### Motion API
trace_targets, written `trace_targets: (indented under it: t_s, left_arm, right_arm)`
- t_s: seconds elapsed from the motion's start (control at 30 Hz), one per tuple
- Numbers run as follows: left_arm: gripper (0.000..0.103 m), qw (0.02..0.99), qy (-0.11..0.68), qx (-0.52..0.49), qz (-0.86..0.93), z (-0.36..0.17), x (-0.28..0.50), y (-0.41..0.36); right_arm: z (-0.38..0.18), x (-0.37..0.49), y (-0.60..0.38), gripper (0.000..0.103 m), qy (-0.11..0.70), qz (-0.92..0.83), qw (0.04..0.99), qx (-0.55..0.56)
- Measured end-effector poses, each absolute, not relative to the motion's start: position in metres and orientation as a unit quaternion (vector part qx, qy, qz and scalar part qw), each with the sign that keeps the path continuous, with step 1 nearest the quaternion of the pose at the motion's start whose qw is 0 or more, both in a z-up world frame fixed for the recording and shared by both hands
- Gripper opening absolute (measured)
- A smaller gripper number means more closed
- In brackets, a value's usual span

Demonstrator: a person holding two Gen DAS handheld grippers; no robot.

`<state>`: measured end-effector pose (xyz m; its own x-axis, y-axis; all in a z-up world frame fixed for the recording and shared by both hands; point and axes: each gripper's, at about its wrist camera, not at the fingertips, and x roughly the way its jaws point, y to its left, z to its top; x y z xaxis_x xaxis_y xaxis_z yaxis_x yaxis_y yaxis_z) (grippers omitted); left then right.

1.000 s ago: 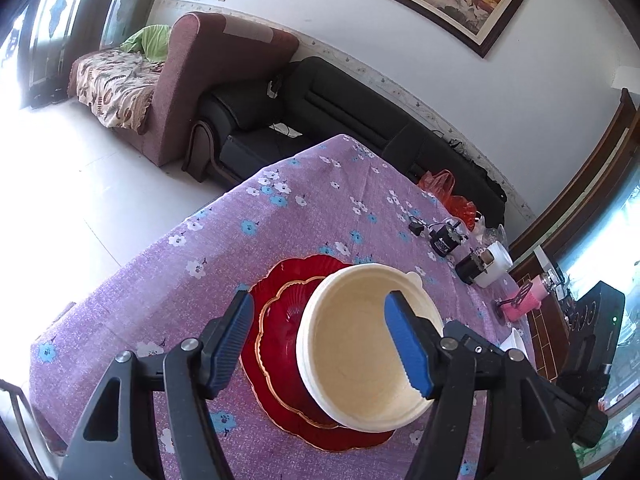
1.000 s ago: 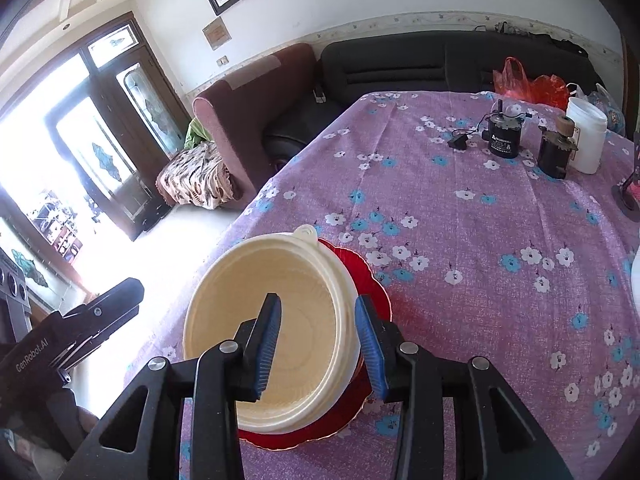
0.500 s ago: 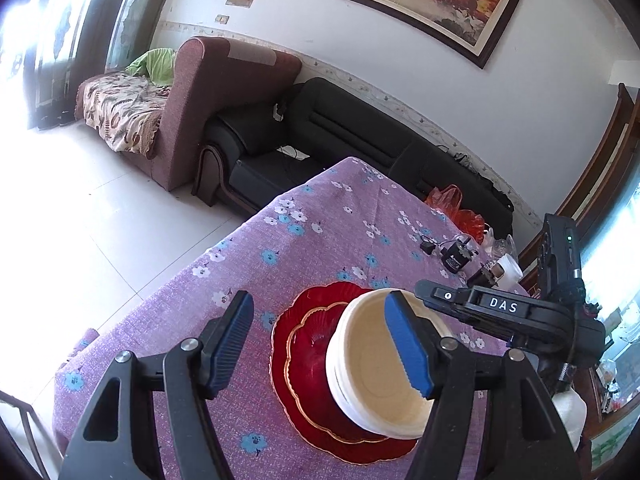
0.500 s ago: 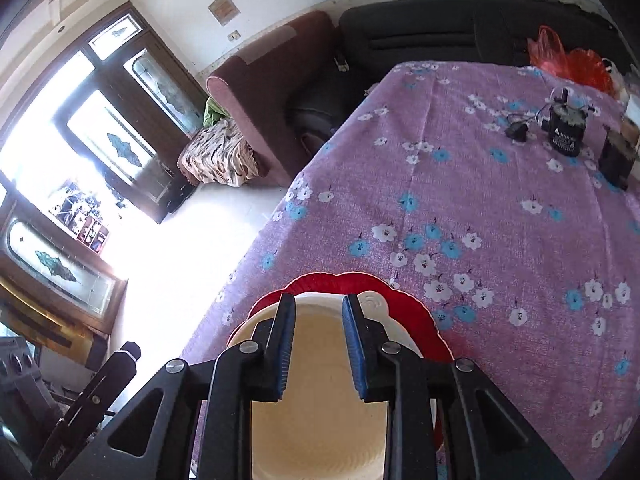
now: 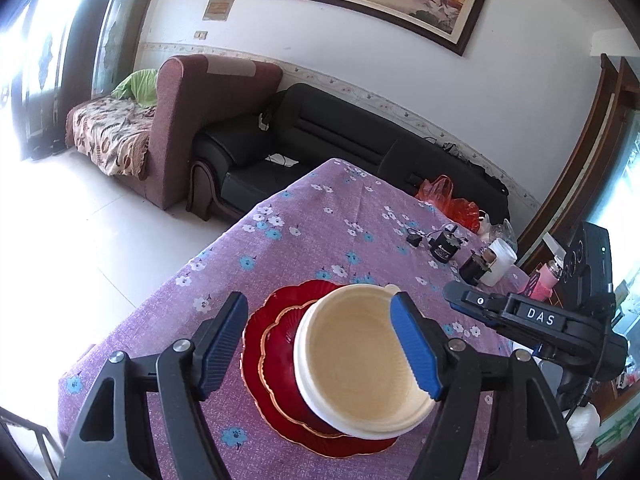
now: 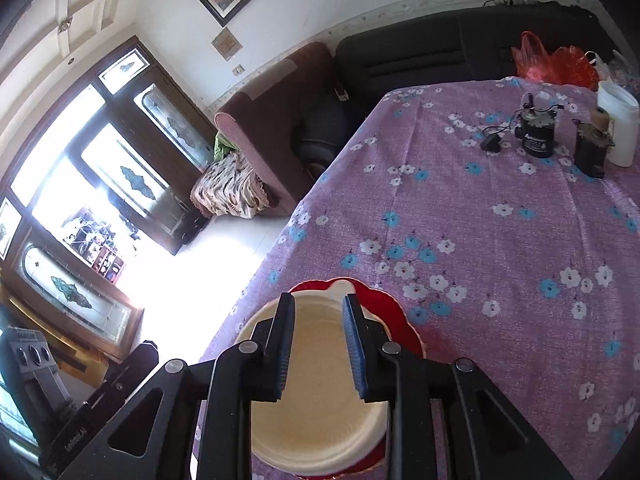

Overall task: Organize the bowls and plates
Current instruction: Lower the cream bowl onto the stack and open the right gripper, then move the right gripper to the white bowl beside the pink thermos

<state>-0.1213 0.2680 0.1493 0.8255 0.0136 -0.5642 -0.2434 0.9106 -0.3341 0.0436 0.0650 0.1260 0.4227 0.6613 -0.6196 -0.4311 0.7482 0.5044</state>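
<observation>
A cream bowl [image 5: 360,356] sits on stacked red plates [image 5: 276,352] on the purple flowered tablecloth [image 5: 304,232]. My left gripper [image 5: 320,344] is open and empty, held above the stack with its fingers either side of the bowl. My right gripper [image 6: 318,348] is open and empty, its blue pads above the bowl [image 6: 316,420]; the red plate's rim [image 6: 400,312] shows behind it. The right gripper's body shows at the right of the left wrist view [image 5: 532,320].
A small black motor [image 6: 536,136], a dark jar [image 6: 592,152] and a white tub [image 6: 618,124] stand at the far end of the table. A red bag [image 6: 552,64] lies beyond. The table's left edge drops to the floor [image 5: 80,220].
The right gripper has opened slightly and pulled back above the bowl. The left gripper has drawn back and up a little. The bowl stays on the plates.
</observation>
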Motion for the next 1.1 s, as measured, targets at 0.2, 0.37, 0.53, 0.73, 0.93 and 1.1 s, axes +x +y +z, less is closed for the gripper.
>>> trace_targets:
  t_s: [0.2, 0.37, 0.53, 0.73, 0.93, 1.1]
  left_arm:
    - [0.090, 0.959, 0.254, -0.099, 0.079, 0.171, -0.128, 0.204]
    - [0.097, 0.964, 0.254, -0.028, 0.069, 0.174, -0.124, 0.153]
    - [0.097, 0.959, 0.277, 0.023, 0.056, 0.166, -0.112, 0.109]
    - [0.097, 0.954, 0.288, 0.063, 0.058, 0.159, -0.097, 0.074]
    - [0.097, 0.950, 0.292, 0.095, 0.057, 0.153, -0.081, 0.044]
    - [0.097, 0.946, 0.301, 0.111, 0.047, 0.145, -0.067, 0.018]
  right_arm:
    - [0.114, 0.019, 0.001, 0.036, 0.414, 0.295, 0.847, 0.154]
    - [0.103, 0.006, -0.052, 0.044, 0.408, 0.263, 0.857, 0.173]
    - [0.099, -0.005, -0.099, 0.047, 0.398, 0.232, 0.868, 0.185]
    - [0.097, -0.016, -0.154, 0.048, 0.383, 0.179, 0.887, 0.187]
    - [0.087, -0.021, -0.209, 0.048, 0.381, 0.136, 0.889, 0.216]
    - [0.084, -0.020, -0.251, 0.048, 0.375, 0.096, 0.893, 0.231]
